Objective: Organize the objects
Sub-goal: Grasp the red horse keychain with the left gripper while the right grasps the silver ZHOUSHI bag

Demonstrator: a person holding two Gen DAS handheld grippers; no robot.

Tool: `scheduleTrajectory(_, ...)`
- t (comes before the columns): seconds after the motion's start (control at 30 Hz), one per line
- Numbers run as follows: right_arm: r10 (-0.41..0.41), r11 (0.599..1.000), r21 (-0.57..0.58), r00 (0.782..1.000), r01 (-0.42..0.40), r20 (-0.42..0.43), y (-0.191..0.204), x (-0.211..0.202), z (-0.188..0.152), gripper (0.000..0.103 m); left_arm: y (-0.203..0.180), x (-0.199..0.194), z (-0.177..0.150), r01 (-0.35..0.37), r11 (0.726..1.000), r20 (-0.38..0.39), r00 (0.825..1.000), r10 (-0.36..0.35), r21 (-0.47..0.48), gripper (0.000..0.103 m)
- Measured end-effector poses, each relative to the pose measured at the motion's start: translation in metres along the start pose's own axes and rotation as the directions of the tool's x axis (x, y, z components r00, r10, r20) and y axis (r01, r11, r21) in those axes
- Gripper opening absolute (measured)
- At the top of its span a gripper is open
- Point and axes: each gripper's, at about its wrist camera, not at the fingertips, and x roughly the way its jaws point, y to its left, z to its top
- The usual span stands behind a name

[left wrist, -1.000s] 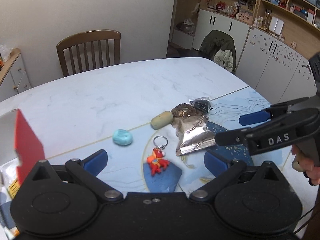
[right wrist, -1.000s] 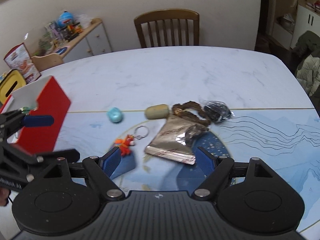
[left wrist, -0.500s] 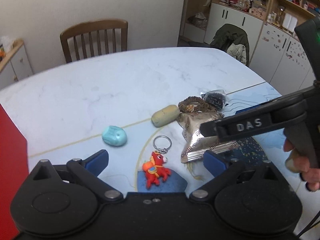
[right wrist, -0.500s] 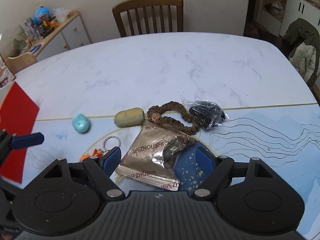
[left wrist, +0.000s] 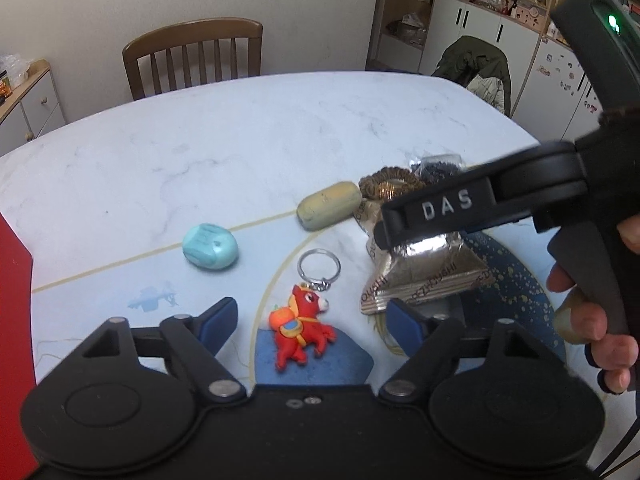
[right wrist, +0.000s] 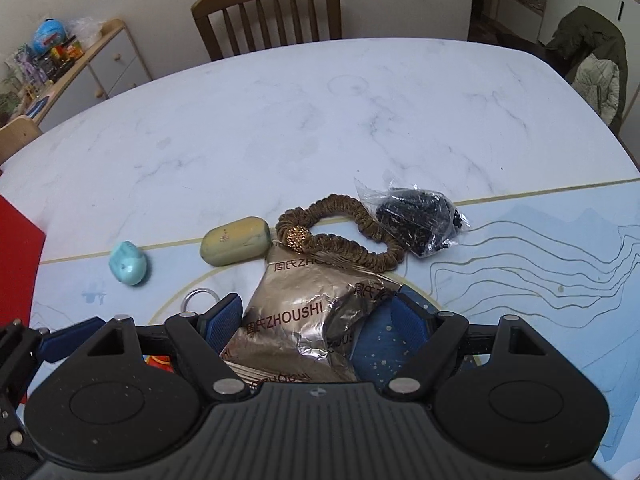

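Note:
A red horse keychain lies between the open jaws of my left gripper. A teal stone, a tan capsule, a brown hair tie, a bag of black beads and a gold foil packet lie on the table. My right gripper is open, its jaws on either side of the foil packet, low over it. In the left wrist view the right gripper's finger crosses above the packet.
A red box stands at the left edge, also in the right wrist view. A wooden chair stands behind the marble table. A sideboard is at the far left, and a chair with a jacket at the right.
Both grippers have moved forward and lower. The right gripper now straddles the foil packet, and the left one now straddles the keychain. Both stay open.

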Motion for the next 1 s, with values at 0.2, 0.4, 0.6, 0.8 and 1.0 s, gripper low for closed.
scheduleTrajectory(0.2,-0.008,1.000,-0.011,1.000,0.008,-0.012,0.004,0.007,0.000,0.081,-0.005,0.005,-0.007,0.007,1.000,-0.020,1.000,-0.007,0.007,0.062)
scheduleTrajectory(0.4,-0.008,1.000,-0.017,1.000,0.007,-0.028,0.007,0.012,-0.003,0.081,-0.006,0.009,-0.010,0.003,1.000,-0.018,1.000,-0.002,0.015,0.057)
scheduleTrajectory(0.6,0.005,1.000,-0.011,1.000,-0.005,-0.028,0.005,0.011,-0.005,0.078,-0.001,0.011,-0.008,-0.006,1.000,-0.010,1.000,0.006,-0.006,0.042)
scheduleTrajectory(0.8,0.029,1.000,-0.009,0.999,-0.029,-0.034,0.002,0.007,-0.009,0.067,0.000,0.010,-0.007,-0.003,1.000,-0.017,1.000,0.004,0.002,0.033)
scheduleTrajectory(1.0,0.048,0.999,-0.009,0.998,-0.048,-0.037,-0.004,-0.001,-0.014,0.057,0.003,0.006,-0.006,0.013,1.000,-0.022,1.000,-0.014,-0.024,0.032)
